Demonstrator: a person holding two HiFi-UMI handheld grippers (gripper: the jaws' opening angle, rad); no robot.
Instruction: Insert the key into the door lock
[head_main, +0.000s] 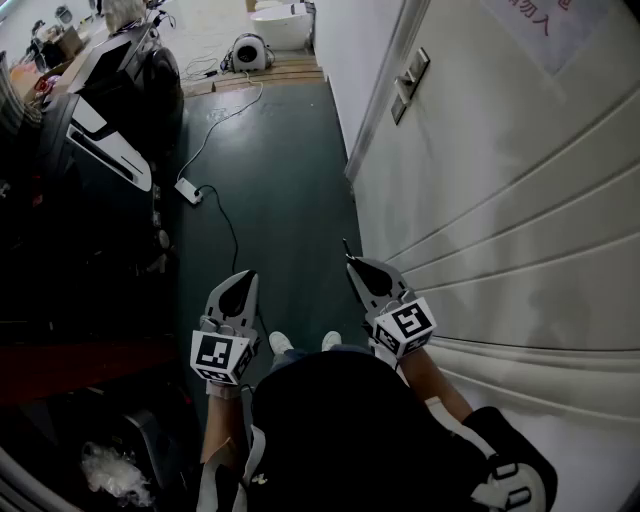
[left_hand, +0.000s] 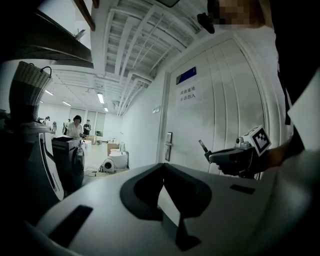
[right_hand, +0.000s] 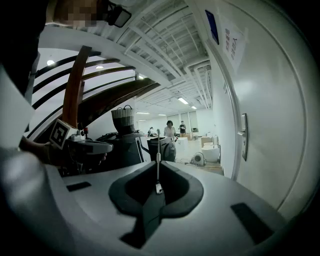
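Two pairs of tongs hover over a dark floor (head_main: 290, 200) beside a white door (head_main: 520, 200). The right tongs (head_main: 356, 268) are clenched on the key (right_hand: 158, 160), which juts straight out past their tips, and the left tongs (head_main: 238, 290), at 9 o'clock of them, are closed on nothing. In the head view the door lock (head_main: 410, 84) lies well apart from the key, at 1 o'clock.
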